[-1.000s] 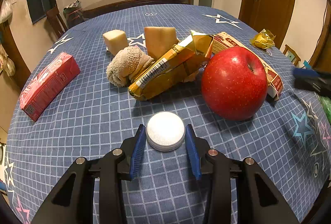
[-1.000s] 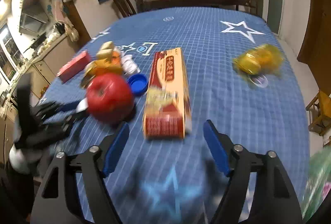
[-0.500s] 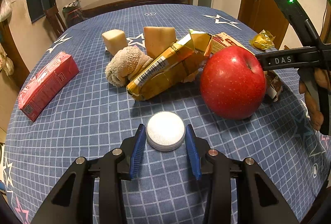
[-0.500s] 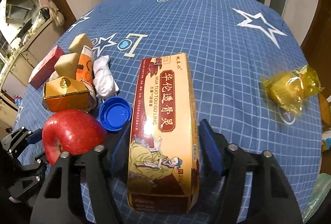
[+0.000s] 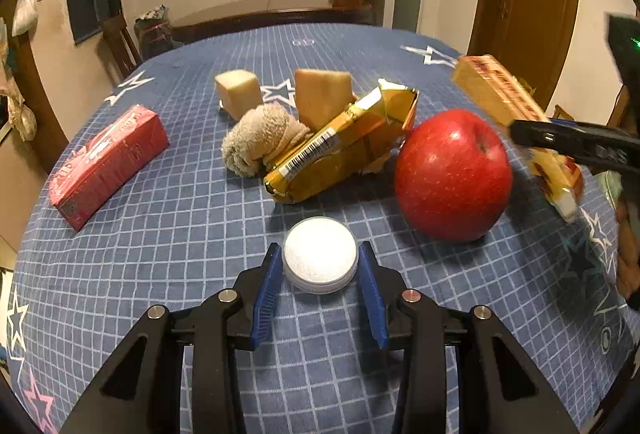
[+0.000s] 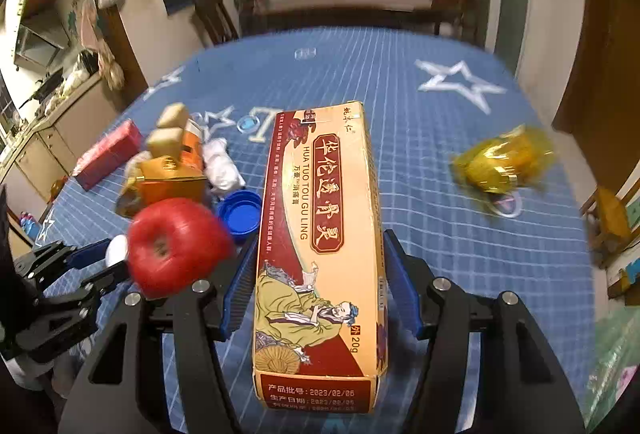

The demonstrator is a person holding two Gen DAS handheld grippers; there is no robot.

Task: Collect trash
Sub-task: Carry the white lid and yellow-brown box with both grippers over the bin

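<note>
Pinching the long medicine box (image 6: 320, 254), the right tool (image 6: 320, 270) holds it; the left tool (image 5: 320, 288) grips a white cap (image 5: 320, 254).

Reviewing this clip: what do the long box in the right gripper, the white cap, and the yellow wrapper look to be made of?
Long box: printed cardboard, slightly glossy; crisp folded edges. White cap: likely plastic, matte top, ridged rim. Yellow wrapper: thin translucent film, probably cellophane; crinkled with shiny glints, though blurred.
</note>
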